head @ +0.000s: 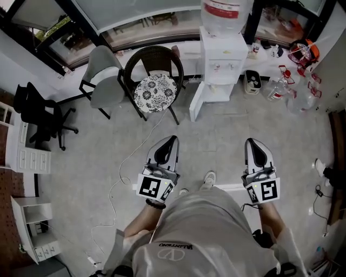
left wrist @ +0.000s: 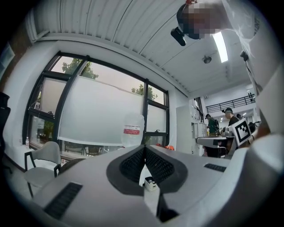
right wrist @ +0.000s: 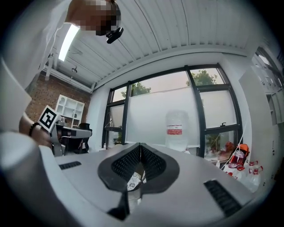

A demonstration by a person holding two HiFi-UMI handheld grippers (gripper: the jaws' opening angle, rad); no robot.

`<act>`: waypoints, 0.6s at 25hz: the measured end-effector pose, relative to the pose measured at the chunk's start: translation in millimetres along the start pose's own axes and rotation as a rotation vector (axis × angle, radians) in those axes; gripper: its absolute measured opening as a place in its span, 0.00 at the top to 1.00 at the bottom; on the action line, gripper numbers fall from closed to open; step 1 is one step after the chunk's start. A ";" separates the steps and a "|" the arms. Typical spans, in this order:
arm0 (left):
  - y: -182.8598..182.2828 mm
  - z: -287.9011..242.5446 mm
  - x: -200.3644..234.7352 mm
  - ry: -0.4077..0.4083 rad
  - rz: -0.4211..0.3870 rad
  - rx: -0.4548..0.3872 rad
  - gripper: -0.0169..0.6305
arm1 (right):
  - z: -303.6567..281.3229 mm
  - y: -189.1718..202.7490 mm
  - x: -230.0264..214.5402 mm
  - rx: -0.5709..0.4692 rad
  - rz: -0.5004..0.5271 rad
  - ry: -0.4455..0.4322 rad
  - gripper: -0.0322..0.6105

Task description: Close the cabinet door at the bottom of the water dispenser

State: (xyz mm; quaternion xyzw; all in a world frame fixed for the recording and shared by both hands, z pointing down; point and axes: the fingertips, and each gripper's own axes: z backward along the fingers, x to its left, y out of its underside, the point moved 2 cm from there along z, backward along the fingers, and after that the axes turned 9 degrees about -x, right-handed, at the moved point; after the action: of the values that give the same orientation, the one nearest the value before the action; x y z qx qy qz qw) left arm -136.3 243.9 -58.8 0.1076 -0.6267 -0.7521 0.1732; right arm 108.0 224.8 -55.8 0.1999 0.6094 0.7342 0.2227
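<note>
1. Standing well short of the dispenser [head: 221,59]: it sits far, right of centre, against the window wall. Its door [head: 197,104] hangs open at the bottom, with the free edge swung out toward the near left.
2. Left gripper [head: 172,139] and right gripper [head: 254,142] are both held level, fingers together, nothing between them. That suits a push. I'd judge no grasp is needed.
3. Risk: contact on the door's thin free edge. Closed fingers could skid off it, and the door would stay ajar or bounce back.
4. Risk: shoving too hard. The bottle [head: 224,11] on top likely makes the dispenser top-heavy, so a slam could rock it.
5. Risk: the door is low, just above the floor. Reaching it means a deep stoop, and a gripper tip could scrape the floor or miss under the panel.
6. Risk: the cable [head: 112,188] lies loose on the floor at near left. It's a snag for feet if the approach drifts that way.
7. Tight side: the chair [head: 155,86] stands just left of the door. The push has to start in the gap between them, so the left gripper may clip the chair.
8. Right side: jugs [head: 278,86] crowd the floor right of the dispenser, so don't swing wide there.
9. Open room: the floor straight ahead, from the grippers to the door, is bare. That's the lane.
</note>
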 end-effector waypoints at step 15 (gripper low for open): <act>24.9 -54.6 -12.1 -0.043 0.002 0.024 0.96 | -36.8 18.6 -51.2 0.019 -0.028 -0.079 0.92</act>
State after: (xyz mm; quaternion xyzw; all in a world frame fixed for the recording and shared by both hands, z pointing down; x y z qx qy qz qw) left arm -101.4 195.5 -45.6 0.0931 -0.6395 -0.7464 0.1591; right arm 127.6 163.0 -45.1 0.2222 0.6100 0.7166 0.2549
